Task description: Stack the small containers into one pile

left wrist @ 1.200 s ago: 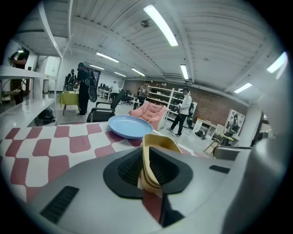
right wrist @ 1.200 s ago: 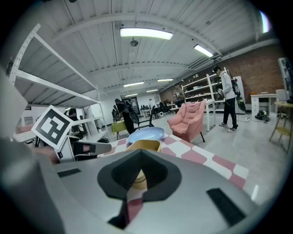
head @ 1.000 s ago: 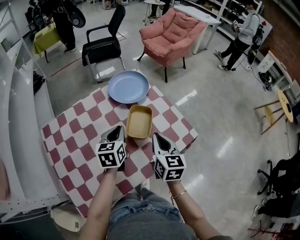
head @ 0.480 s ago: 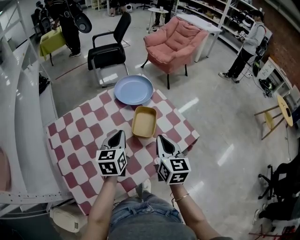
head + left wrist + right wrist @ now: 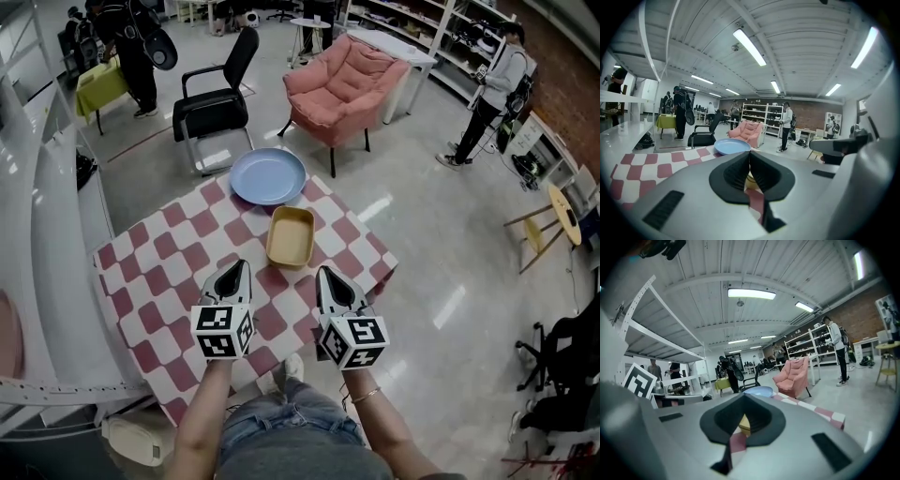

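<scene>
One yellow rectangular container lies open side up on the red-and-white checked table, right of its middle. My left gripper hovers just short of the container's near left corner, its jaws shut with nothing between them. At the near right corner my right gripper is also shut and empty. In the left gripper view the left gripper hides most of the container. The right gripper view shows a sliver of the container under the right gripper.
A blue plate sits at the table's far edge, beyond the container. A black office chair and a pink armchair stand past the table. White shelving runs along the left. People stand far off.
Both grippers have drawn back a little towards the person, still shut. The container and the plate lie where they were on the table.
</scene>
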Action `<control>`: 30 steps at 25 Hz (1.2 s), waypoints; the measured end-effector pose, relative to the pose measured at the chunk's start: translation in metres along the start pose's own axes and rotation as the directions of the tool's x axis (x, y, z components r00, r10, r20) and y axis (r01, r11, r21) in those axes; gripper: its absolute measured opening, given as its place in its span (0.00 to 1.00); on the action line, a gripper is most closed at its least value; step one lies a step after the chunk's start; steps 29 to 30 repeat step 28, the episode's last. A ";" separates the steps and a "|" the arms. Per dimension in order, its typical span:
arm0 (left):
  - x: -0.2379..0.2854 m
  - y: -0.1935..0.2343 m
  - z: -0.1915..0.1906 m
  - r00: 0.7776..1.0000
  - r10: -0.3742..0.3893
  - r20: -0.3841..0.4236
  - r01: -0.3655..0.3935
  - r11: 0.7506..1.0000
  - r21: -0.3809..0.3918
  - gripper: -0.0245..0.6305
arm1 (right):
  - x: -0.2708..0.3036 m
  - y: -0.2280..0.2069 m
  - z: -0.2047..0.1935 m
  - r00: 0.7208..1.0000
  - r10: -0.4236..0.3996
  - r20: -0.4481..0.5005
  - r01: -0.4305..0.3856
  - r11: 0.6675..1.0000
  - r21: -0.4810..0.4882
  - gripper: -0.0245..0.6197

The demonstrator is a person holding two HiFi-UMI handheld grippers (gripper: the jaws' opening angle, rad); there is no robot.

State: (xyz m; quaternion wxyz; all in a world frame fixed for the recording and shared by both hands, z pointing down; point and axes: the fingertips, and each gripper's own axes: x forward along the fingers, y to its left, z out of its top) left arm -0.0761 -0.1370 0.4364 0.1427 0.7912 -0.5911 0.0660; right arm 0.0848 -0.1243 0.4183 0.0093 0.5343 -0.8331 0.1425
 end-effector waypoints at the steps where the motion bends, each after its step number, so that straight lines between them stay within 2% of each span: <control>1: -0.003 -0.001 0.001 1.000 -0.004 0.004 0.004 1.000 0.004 0.06 | -0.002 0.001 0.000 1.000 -0.002 0.001 0.002 1.000 0.001 0.05; 13: -0.036 -0.007 0.007 0.999 -0.032 0.033 0.031 0.999 0.030 0.06 | -0.027 0.024 0.006 1.000 -0.001 0.031 0.002 0.998 -0.055 0.05; 30: -0.052 -0.018 0.007 0.998 -0.005 0.055 0.004 1.000 0.015 0.06 | -0.042 0.026 0.008 0.997 0.053 0.054 -0.048 0.996 -0.078 0.05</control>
